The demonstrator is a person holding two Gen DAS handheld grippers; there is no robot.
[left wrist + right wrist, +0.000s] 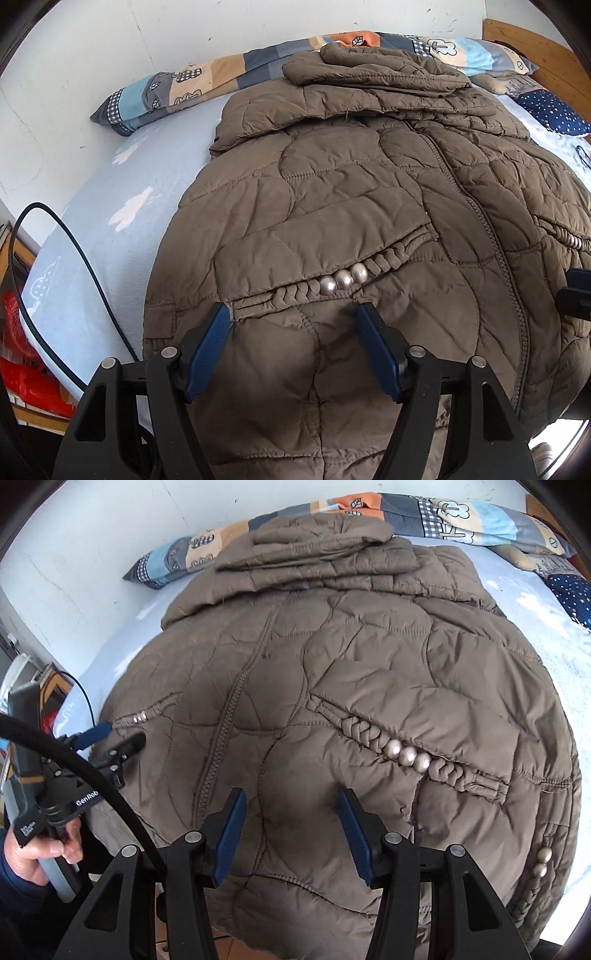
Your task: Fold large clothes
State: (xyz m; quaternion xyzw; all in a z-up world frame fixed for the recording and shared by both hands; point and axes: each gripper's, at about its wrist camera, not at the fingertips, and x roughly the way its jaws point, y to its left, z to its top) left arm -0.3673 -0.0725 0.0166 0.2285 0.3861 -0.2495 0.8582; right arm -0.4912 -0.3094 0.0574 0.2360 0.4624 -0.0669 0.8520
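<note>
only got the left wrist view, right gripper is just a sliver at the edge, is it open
Observer: Yes, the right gripper has its jaws wide open and is not closed on anything.
Operator: where is it over the jacket
Observer: Over the lower front of the jacket, between the zipper and the pocket with three pearls.
Operator: anything past that pocket i should know about
Observer: Two more pearls sit on a braided trim near the jacket's edge on that side.
</note>
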